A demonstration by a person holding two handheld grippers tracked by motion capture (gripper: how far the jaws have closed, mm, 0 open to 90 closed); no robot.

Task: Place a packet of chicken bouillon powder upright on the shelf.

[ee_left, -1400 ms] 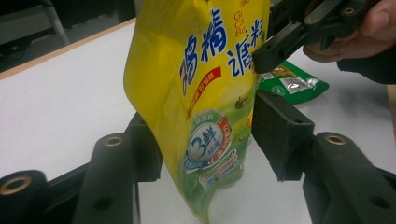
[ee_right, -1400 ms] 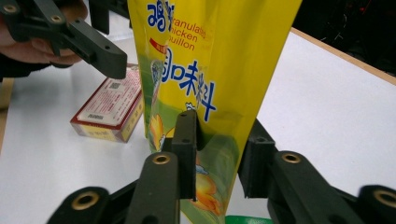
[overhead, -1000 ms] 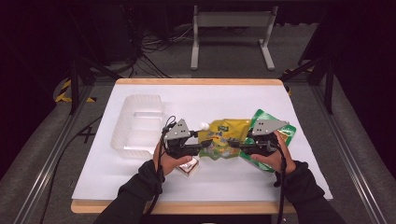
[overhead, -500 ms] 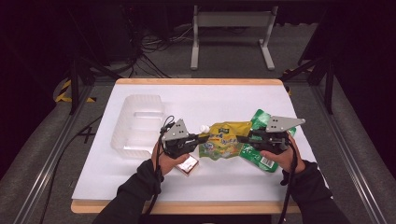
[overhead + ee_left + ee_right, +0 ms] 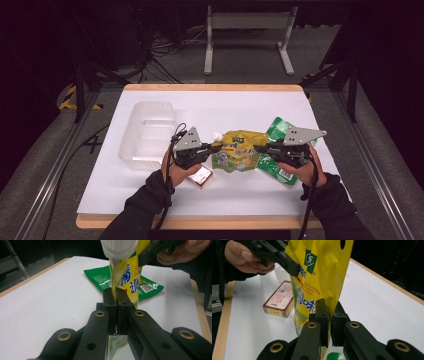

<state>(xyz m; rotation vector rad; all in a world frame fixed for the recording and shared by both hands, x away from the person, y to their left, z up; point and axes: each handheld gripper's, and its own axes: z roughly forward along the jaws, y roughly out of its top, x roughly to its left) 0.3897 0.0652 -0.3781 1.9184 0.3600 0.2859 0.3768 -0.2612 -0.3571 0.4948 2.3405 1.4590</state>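
Both the left gripper (image 5: 214,148) and right gripper (image 5: 260,148) have just clamped the yellow spouted pouch (image 5: 237,150), so it looks ready to be lifted.

The high view looks forward and down over the table (image 5: 150,200), taking it all in. The left gripper view sits close behind the yellow pouch (image 5: 125,275), facing along it toward the green packet (image 5: 100,280). The right gripper view, probably just as close, faces back across that pouch (image 5: 322,267); all three views share it.
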